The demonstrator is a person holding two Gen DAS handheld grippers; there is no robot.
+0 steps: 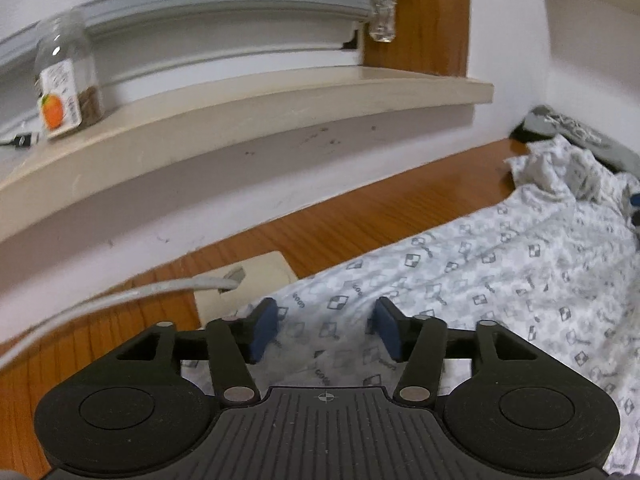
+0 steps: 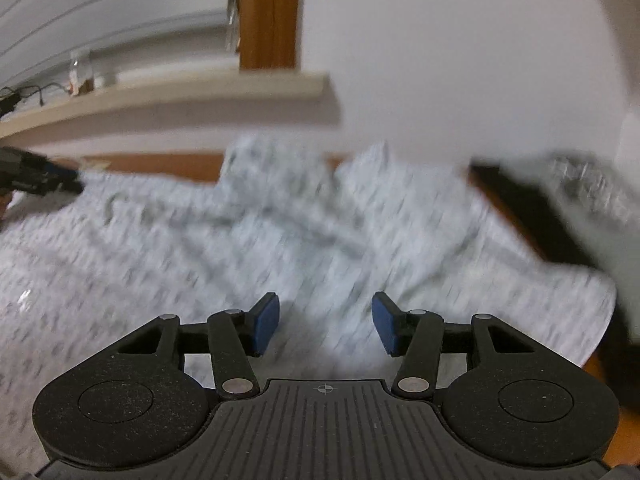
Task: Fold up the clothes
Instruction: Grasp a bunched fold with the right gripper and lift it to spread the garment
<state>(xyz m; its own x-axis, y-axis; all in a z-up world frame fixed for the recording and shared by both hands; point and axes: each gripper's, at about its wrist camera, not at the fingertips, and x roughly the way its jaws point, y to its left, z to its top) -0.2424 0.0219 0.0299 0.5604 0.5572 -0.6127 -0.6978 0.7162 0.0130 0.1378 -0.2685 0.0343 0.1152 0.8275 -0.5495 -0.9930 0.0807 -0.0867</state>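
Note:
A white garment with a grey printed pattern [image 1: 500,272] lies spread and rumpled on the wooden table [image 1: 360,216]. My left gripper [image 1: 326,330] is open and empty, its blue pads just above the garment's left edge. In the right wrist view the same garment [image 2: 280,232] fills the middle, blurred by motion. My right gripper [image 2: 325,326] is open and empty above the cloth. The left gripper also shows at the far left of the right wrist view [image 2: 36,178].
A beige socket box [image 1: 248,280] with a grey cable [image 1: 120,296] sits on the table by the left gripper. A window sill [image 1: 240,120] holds a clear jar with an orange label [image 1: 66,80]. A grey and black item [image 1: 576,136] lies in the far corner behind the garment.

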